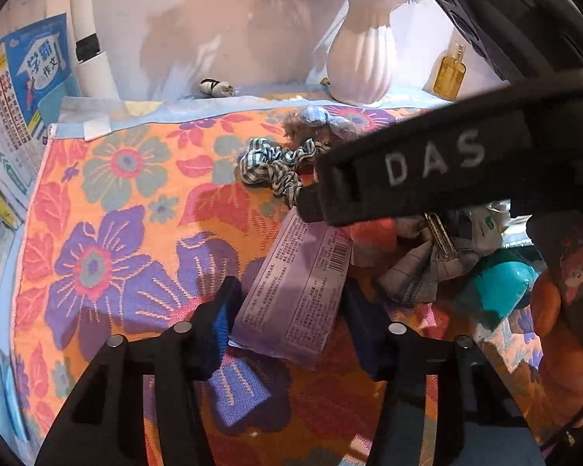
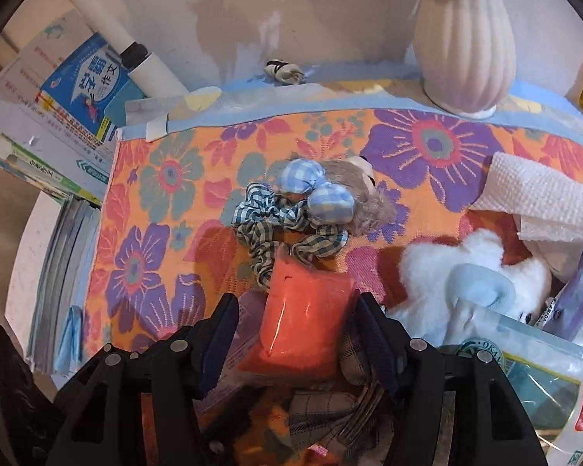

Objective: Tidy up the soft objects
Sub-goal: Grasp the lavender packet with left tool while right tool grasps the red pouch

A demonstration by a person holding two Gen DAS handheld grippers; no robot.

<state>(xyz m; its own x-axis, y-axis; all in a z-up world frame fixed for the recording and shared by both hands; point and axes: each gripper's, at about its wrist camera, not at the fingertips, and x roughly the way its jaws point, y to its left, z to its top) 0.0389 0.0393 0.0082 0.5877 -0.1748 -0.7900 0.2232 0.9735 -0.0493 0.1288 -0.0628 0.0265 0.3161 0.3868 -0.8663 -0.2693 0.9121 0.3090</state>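
We hold the left hand-held gripper [image 1: 287, 310] clenched on a purple packet [image 1: 295, 291] and the right hand-held gripper [image 2: 297, 320] clenched on an orange pouch [image 2: 303, 310], both over the floral cloth [image 1: 116, 194].

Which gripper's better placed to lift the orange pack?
Right. The right gripper straddles the orange pack, a finger on each side of it. The left gripper is around the purple packet instead, with the orange pack off to its side.
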